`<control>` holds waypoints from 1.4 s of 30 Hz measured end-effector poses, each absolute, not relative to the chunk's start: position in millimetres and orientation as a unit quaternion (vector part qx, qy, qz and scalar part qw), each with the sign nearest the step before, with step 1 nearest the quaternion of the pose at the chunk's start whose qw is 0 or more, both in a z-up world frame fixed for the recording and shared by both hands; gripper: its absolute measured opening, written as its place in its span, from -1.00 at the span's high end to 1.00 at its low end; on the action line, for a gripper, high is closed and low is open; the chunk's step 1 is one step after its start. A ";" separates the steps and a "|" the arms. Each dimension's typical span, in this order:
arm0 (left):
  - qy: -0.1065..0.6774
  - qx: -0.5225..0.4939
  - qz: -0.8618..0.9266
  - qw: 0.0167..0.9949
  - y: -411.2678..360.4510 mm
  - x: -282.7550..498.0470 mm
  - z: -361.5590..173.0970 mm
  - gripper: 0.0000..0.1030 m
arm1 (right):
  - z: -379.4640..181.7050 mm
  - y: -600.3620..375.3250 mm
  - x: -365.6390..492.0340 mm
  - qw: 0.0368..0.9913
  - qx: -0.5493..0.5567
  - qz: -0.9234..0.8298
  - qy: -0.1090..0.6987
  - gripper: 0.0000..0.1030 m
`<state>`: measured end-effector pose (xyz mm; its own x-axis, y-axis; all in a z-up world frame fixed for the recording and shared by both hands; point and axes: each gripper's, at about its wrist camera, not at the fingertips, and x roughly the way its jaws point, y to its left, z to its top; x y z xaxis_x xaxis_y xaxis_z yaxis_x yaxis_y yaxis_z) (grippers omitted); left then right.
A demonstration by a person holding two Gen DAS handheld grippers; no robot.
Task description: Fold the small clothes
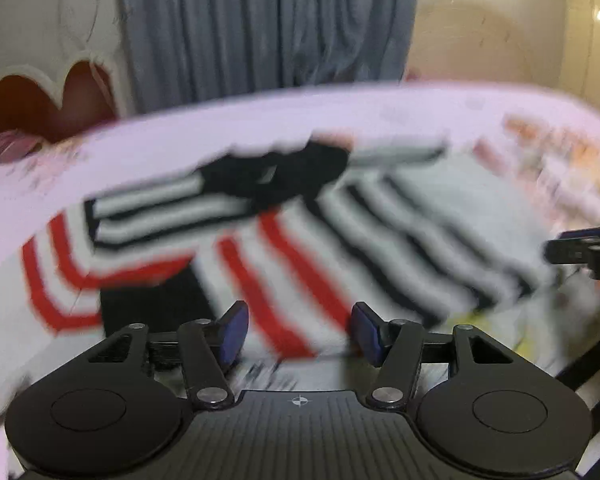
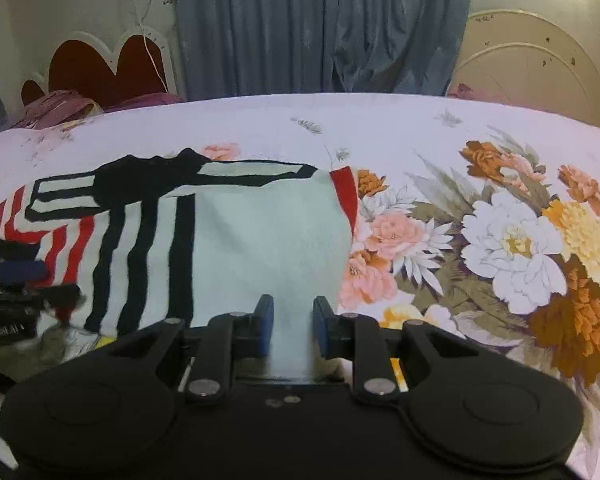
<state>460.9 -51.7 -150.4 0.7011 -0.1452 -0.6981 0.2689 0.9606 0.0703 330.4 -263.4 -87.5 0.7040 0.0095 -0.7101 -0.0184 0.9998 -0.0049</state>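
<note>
Striped garment (image 2: 228,236) flat on floral bedsheet (image 2: 480,248), grey curtains (image 2: 312,28) behind

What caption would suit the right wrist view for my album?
Right gripper, jaws apart, over a striped sweater lying on a flowered bedsheet.

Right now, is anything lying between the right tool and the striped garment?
Nothing visible does. The right tool is directly over the white part of the striped garment, which lies on the floral bedsheet.
</note>
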 end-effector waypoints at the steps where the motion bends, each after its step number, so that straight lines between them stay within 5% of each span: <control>1: 0.365 0.071 -0.117 0.921 -46.1 458.9 -152.7 -0.12 | -97.0 -259.4 330.3 0.917 -0.024 0.009 0.398 0.56; 10: 0.332 0.068 -0.136 0.931 -67.8 505.6 -128.5 -0.13 | -68.4 -256.1 390.7 0.940 -0.038 -0.012 0.337 0.59; 16: 0.369 0.059 -0.144 0.916 -90.9 544.0 -148.4 -0.14 | -98.3 -277.4 467.1 0.918 -0.034 -0.059 0.391 0.72; 23: 0.372 0.046 -0.155 0.914 -102.2 544.8 -154.6 -0.22 | -84.7 -228.9 438.0 0.931 -0.031 0.042 0.362 0.37; 25: 0.369 0.056 -0.143 0.917 -97.9 539.9 -144.6 -0.22 | -98.8 -234.7 444.7 0.922 -0.020 0.012 0.387 0.42; 33: 0.356 0.035 -0.112 0.927 -30.6 504.9 -136.3 -0.26 | -89.5 -235.5 411.7 0.925 -0.051 -0.017 0.377 0.43; 42: 0.298 -0.166 0.127 0.931 207.4 360.5 -129.4 -0.25 | -74.2 -210.5 357.6 0.934 0.025 0.036 0.355 0.29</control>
<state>360.5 207.4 -129.4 0.7895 0.1377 -0.5981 -0.3362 0.9123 -0.2338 357.6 -210.5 -74.2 0.7451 0.0845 -0.6615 -0.0496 0.9962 0.0714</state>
